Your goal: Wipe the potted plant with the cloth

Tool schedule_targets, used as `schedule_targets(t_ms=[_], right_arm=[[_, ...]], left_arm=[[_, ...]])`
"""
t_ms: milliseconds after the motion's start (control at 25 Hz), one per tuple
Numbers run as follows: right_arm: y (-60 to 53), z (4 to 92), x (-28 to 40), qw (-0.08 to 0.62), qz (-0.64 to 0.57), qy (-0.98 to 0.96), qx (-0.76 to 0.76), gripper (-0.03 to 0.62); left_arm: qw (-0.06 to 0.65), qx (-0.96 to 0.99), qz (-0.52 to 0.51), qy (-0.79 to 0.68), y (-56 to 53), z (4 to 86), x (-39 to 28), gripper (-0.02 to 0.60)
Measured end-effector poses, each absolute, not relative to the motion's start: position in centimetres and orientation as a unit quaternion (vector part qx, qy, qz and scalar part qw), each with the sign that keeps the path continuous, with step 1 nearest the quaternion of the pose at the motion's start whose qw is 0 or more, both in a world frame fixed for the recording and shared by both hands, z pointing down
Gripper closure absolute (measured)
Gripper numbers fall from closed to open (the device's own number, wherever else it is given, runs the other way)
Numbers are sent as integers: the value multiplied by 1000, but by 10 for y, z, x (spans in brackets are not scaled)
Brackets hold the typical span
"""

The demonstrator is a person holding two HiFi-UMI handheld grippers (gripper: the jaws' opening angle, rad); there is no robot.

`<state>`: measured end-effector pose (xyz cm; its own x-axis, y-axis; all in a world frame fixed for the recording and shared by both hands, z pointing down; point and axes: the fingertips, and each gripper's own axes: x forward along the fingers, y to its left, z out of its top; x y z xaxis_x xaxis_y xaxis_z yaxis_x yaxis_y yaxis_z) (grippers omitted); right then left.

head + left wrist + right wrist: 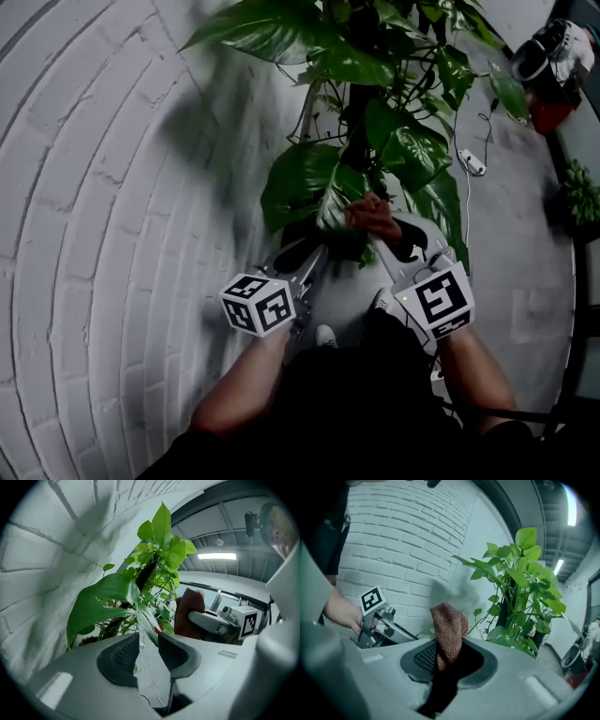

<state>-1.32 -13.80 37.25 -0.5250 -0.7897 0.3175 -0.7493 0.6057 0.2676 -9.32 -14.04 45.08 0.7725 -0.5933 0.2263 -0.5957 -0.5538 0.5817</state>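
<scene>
a: where's the cloth (449, 623)?
b: pinched in the right gripper (447, 657). it's rust-brown with a coarse knit, bunched into a soft lump. it stands up out of the closed jaws, against their dark ribbed pads.
a: and from above?
b: in the head view that gripper sits to the right of the other. the cloth is right at the near, lower leaves of the plant (375, 122). i can't tell whether it touches a leaf.
a: what's the plant like?
b: broad, glossy, pointed leaves on thin stems around a dark upright stem. a white painted brick wall (94, 187) stands on its left.
a: and the left gripper (148, 641)?
b: spread a little, with a narrow gap between its grey moulded jaws and ribbed pads. a long drooping leaf (145, 620) hangs just beyond the gap, and the pads press on nothing.
</scene>
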Motion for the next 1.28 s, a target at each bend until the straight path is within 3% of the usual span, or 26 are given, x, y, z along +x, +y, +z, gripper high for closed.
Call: schedule_targets(t_ms=[320,560,760,1280], right_arm=[[-204,375,-22,252,-108,-867,417,525],[-233,401,-29,294,-126,-863,391,525],[-236,423,-36,315,-123,-864,374,525],[-204,442,-41,320,-115,-868,361,525]], left_arm=[[339,874,13,-349,-155,468,-83,457],[370,867,-17,-333,-161,464,-74,561],[409,856,-58,-311,-160,460,-73,563],[402,863,-41,-303,-157,464,-68,562]])
